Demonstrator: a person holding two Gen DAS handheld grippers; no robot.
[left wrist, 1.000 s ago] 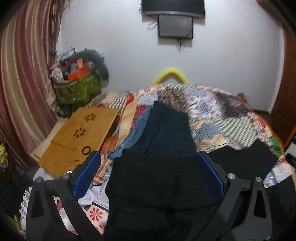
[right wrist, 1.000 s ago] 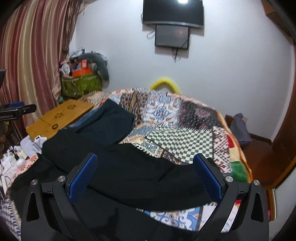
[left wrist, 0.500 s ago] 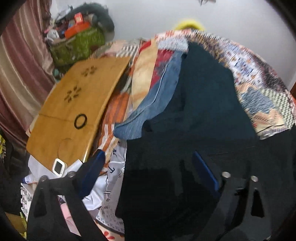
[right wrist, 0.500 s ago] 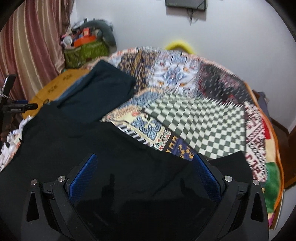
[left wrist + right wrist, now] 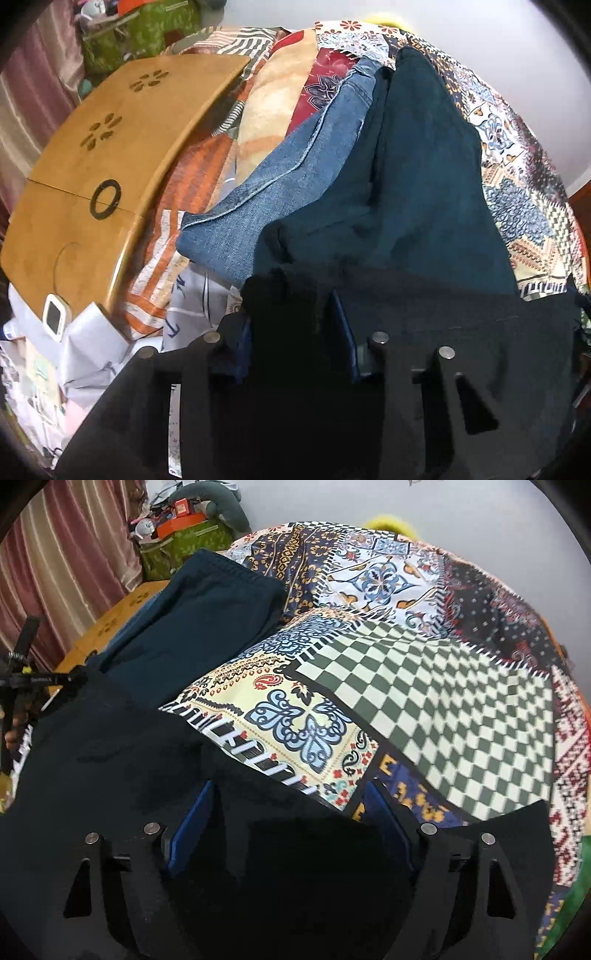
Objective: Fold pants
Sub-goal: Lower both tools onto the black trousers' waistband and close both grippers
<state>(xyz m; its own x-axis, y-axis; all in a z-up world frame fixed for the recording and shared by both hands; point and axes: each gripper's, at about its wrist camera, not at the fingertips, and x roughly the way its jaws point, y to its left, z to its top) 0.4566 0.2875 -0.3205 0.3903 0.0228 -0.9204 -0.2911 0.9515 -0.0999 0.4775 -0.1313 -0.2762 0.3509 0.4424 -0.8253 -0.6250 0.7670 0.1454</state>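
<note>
Now we are closing both tongs on the black pants (image 5: 122,760), which lie along the near edge of the bed (image 5: 436,686). Our left gripper (image 5: 293,332) is already narrow, with a fold of black cloth between its jaws; our right gripper (image 5: 291,827) is wider, also closing over the cloth. We judge this as the grasping step; next we must lift and fold. Folded teal pants (image 5: 413,177) and jeans (image 5: 273,195) lie just behind, near the wooden tray (image 5: 110,147).
</note>
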